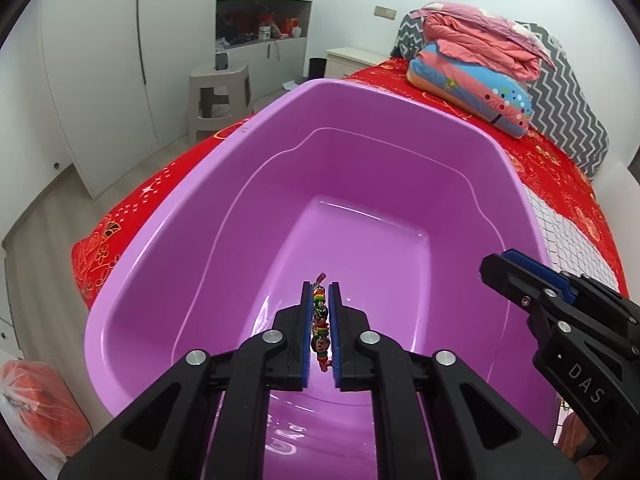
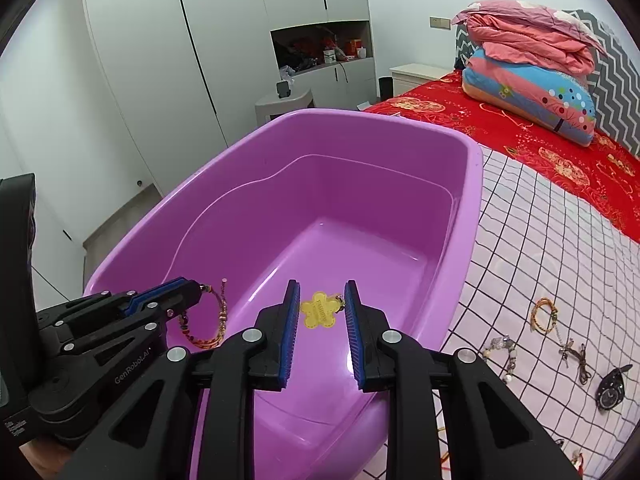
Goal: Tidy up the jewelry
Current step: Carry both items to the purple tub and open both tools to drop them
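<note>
Both jaws stand slightly apart: left gripper (image 1: 321, 322) around a beaded bracelet (image 1: 321, 328), right gripper (image 2: 322, 314) around a yellow tag (image 2: 318, 309).

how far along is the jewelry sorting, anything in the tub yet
Nothing lies on the purple tub floor yet. In hand: the left gripper has a beaded bracelet between its pads over the tub; a yellow flower tag sits between the right gripper pads. Left: a cord bracelet, bead strand and watch on the checked sheet.
</note>
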The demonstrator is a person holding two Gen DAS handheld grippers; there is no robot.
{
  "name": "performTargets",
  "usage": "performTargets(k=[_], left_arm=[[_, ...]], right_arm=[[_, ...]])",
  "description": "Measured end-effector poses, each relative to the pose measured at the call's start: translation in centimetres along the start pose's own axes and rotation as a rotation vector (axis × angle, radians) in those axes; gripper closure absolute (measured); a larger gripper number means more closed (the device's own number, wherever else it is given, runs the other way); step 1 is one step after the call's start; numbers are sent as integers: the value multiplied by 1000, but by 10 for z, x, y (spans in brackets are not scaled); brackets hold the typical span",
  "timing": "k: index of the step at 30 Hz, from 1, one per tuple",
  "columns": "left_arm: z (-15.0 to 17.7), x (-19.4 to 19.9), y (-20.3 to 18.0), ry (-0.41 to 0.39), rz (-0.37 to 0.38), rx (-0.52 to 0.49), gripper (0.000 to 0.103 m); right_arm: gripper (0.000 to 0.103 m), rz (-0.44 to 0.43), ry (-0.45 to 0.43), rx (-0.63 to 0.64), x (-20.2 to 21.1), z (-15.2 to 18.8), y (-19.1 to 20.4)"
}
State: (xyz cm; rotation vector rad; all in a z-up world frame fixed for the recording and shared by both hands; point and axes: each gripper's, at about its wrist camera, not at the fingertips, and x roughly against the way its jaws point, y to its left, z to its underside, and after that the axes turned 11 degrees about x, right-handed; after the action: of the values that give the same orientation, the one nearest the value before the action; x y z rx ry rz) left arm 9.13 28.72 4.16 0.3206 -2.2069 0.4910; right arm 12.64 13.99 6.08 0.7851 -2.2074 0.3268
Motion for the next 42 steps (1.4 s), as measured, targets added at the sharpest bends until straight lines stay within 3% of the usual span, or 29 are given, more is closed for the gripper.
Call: performTargets(k=[2, 3, 4, 6, 22, 42], left_arm=[[0, 4, 1, -18, -23, 7, 60], [1, 7, 1, -34, -33, 14, 34], [1, 12, 4, -62, -44, 26, 17], [2, 18, 7, -90, -62, 35, 15], [3, 28, 14, -61, -92, 56, 12], [29, 61, -14, -81, -84, 4, 9]], right_arm=[[66, 10, -12, -1, 3, 0, -1], [63, 15, -17, -4, 5, 0, -1], [63, 18, -21, -7, 6, 0, -4], [63, 22, -24, -10, 9, 0, -6], [60, 18, -34, -20, 20, 2, -7], [55, 50, -88, -66, 70, 36, -20]])
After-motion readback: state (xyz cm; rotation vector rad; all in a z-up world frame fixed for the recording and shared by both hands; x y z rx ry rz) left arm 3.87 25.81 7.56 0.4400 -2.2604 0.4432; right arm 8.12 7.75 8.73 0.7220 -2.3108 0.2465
